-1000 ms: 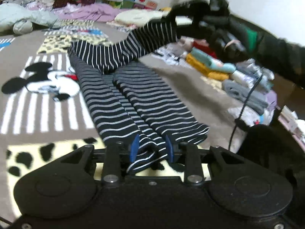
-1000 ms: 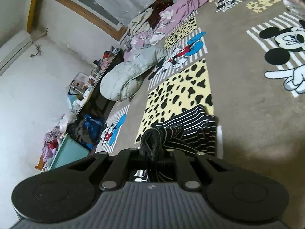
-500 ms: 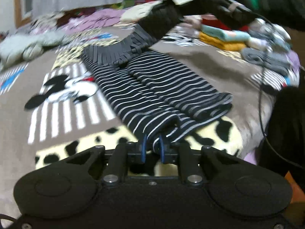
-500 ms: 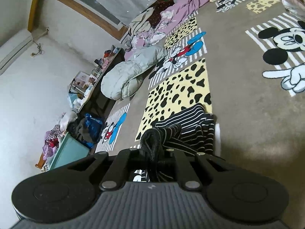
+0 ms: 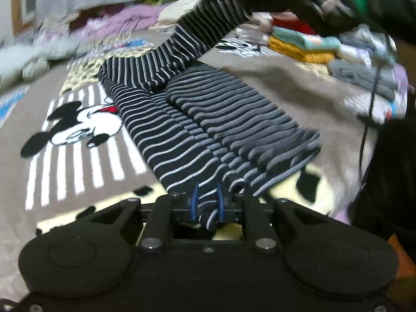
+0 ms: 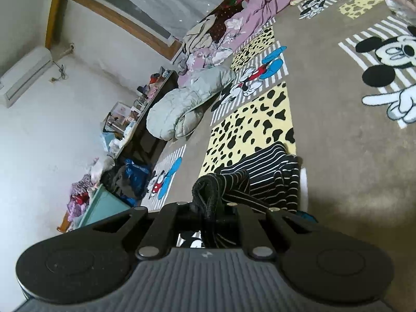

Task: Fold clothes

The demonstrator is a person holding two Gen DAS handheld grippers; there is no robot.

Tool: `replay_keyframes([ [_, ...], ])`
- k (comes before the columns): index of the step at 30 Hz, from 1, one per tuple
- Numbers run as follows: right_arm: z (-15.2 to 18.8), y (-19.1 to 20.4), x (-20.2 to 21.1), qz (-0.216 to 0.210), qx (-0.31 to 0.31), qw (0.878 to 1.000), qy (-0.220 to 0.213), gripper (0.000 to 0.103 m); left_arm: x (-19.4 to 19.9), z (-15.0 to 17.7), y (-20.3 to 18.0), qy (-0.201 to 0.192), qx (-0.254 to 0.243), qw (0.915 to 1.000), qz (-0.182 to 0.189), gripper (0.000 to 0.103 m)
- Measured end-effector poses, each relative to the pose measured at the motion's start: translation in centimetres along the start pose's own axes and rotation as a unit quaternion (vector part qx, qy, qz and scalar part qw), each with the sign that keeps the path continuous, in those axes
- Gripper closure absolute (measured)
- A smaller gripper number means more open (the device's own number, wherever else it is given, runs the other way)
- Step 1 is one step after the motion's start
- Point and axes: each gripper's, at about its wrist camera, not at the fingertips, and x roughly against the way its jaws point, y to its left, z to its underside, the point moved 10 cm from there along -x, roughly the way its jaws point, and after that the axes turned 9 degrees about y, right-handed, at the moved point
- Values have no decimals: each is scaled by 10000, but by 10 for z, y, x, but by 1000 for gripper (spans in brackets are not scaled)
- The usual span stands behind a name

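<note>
Striped pants (image 5: pixel 197 119) stretch ahead of the left gripper (image 5: pixel 206 204), hem pinched between its just-widened blue pads (image 5: pixel 194 201). Right gripper (image 6: pixel 208 205) is clamped on the far end.

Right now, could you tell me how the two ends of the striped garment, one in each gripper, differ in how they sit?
The end in the left gripper lies low on the blanket, while the end in the right gripper is lifted above it. At the left gripper the striped garment looks flat and folded lengthwise; at the right gripper it is bunched into a dark wad. Both ends sit between closed jaws, and the left jaws have just been opening slightly.
</note>
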Motion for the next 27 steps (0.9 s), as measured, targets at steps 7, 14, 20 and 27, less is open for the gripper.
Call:
replay_keyframes([
  [7, 4, 8, 2, 40, 477, 9988, -94, 94, -1, -69, 52, -699, 806, 9935, -397, 66],
  [14, 4, -3, 24, -798, -690, 9936, -401, 94, -62, -155, 124, -788, 1144, 9878, -702, 80],
  [20, 13, 10, 32, -1717, -1559, 9722, -338, 94, -117, -191, 154, -576, 1141, 9896, -656, 89],
  [27, 31, 13, 29, -2171, -2040, 9545, -116, 93, -162, -186, 152, 57, 503, 9964, -677, 89],
])
